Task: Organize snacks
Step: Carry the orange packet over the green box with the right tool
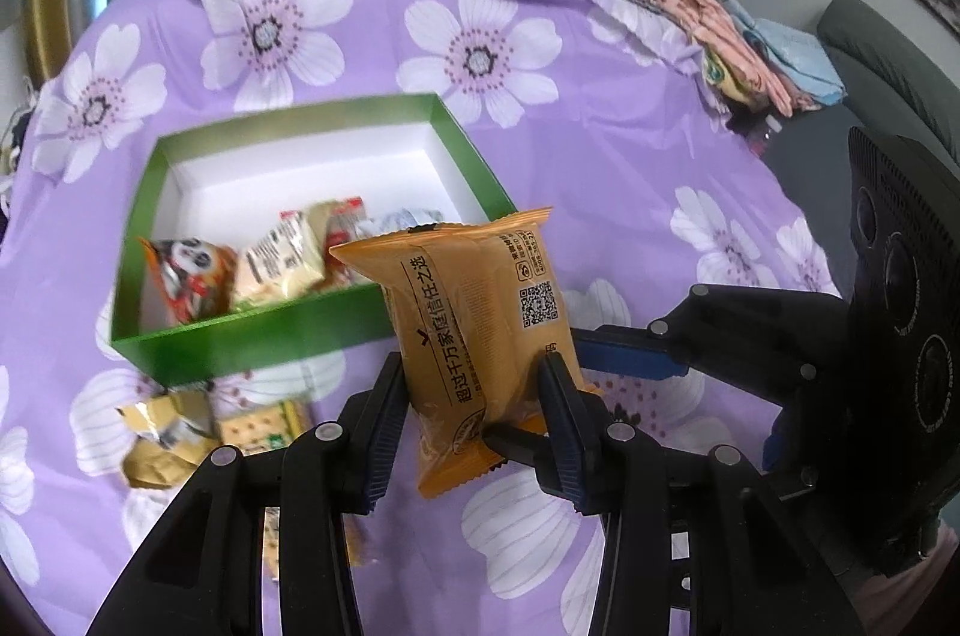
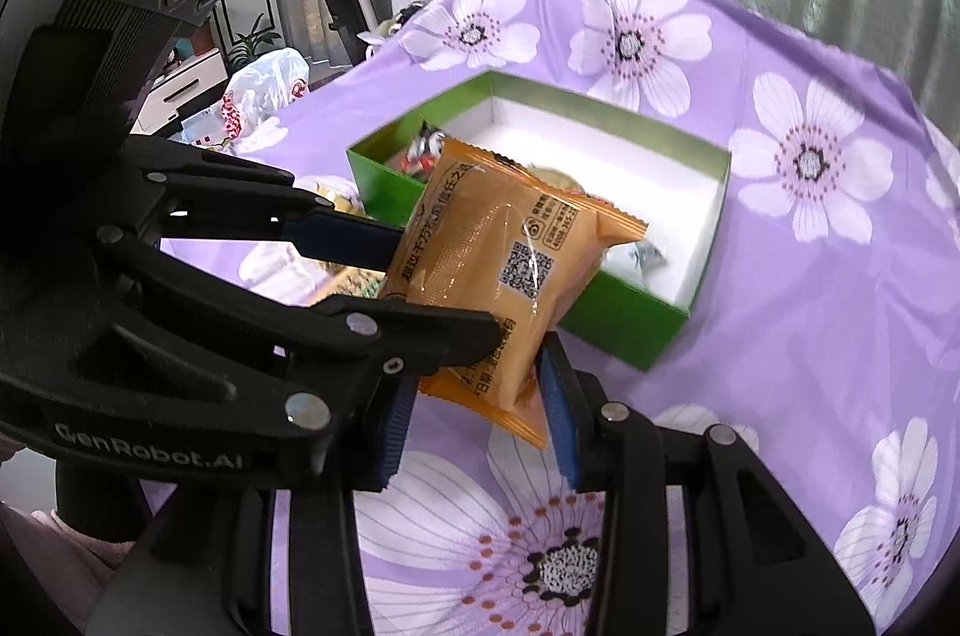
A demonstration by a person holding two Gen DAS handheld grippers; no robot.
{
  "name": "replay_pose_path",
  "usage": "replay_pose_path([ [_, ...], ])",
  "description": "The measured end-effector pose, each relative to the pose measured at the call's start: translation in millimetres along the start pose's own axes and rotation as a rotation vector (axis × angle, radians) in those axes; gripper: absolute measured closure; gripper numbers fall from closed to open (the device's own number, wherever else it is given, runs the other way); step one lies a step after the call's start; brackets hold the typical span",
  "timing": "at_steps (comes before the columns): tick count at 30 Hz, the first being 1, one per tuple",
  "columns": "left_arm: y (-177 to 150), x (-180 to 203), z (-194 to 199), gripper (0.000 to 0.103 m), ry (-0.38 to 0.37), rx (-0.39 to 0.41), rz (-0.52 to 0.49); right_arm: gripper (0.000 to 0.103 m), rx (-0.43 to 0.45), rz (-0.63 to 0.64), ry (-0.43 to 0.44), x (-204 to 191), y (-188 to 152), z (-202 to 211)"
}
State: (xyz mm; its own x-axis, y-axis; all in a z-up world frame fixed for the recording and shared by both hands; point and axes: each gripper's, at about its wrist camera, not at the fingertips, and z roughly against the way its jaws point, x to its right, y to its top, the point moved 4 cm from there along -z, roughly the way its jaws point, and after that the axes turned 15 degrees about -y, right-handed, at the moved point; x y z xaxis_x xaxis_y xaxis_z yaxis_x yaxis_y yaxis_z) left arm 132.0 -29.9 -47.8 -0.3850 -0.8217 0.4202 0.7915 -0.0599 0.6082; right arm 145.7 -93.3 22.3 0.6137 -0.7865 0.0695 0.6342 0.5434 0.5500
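Both grippers, left [image 1: 474, 396] and right [image 2: 480, 408], clamp one orange packet [image 1: 474, 312]; carry level over green box [image 1: 252, 342], release together.

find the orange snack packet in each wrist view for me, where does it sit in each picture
Left wrist view: the orange snack packet stands at centre, clamped between the left gripper fingers.
Right wrist view: the packet lies tilted at centre, with both grippers closed on it.
Shared landmark: the green box, just behind the packet in both views.
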Motion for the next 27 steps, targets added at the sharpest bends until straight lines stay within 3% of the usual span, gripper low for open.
replay_pose_path([
  [12, 15.7, -20.5, 25.5, 0.059, 0.007, 0.061, 0.004, 0.063, 0.032, 0.033, -0.010, -10.7, 32.1, 0.4],
  [27, 48.6, -58.9, 32.3, 0.059, 0.010, 0.097, 0.024, 0.063, 0.046, 0.054, -0.029, -13.5, 74.7, -28.8],
])
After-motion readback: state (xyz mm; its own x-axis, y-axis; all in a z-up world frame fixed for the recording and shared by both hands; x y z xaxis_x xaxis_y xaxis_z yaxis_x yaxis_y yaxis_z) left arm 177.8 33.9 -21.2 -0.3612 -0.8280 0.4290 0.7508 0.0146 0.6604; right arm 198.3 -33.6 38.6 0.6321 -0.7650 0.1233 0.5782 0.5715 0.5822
